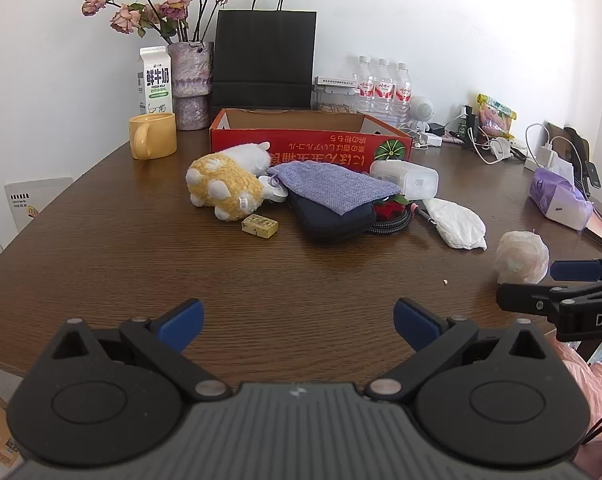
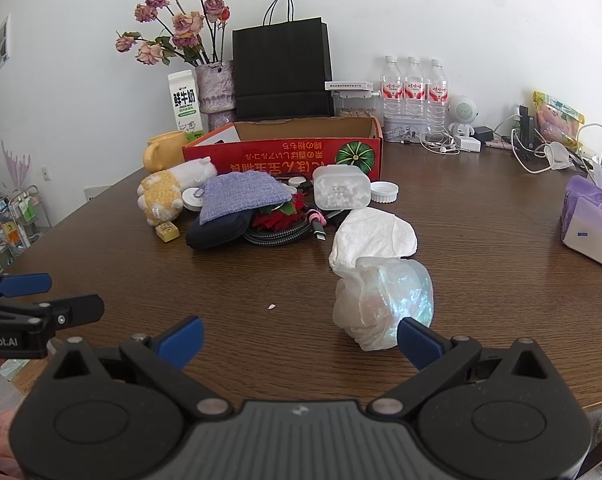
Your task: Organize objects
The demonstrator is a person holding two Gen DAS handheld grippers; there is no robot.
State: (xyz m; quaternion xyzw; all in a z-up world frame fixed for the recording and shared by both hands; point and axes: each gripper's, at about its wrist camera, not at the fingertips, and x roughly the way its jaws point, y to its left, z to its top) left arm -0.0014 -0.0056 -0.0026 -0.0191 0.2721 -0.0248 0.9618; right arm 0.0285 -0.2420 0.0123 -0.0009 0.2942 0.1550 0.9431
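- I have both claws hovering low over the near edge of the desk (image 1: 101, 240). My left gripper (image 1: 299, 324) is spread wide with nothing between its pads, and my right gripper (image 2: 301, 340) is just as wide and empty.
- The clutter to sort lies mid-desk, in front of the red cardboard box (image 2: 285, 152) that stands open toward the far edge: a plush toy (image 1: 225, 184), a purple fabric pouch (image 2: 241, 194) lying on a dark zip case (image 2: 217, 232), a coiled cable (image 2: 281, 236), a white plastic case (image 2: 341, 190) and a crumpled tissue (image 2: 375, 232).
- Nearest my right claw is a crumpled plastic bag (image 2: 385, 300), near the desk's front edge; its right pad sits just in front of the bag's lower corner.
- I judge the bag is the step in hand. To do it well I would shift the right claw rightward so the bag sits centred between the pads, then close low on the bunched part, since thin film will slip or spring out.
- I would keep the left claw clear to the side so the two do not collide.
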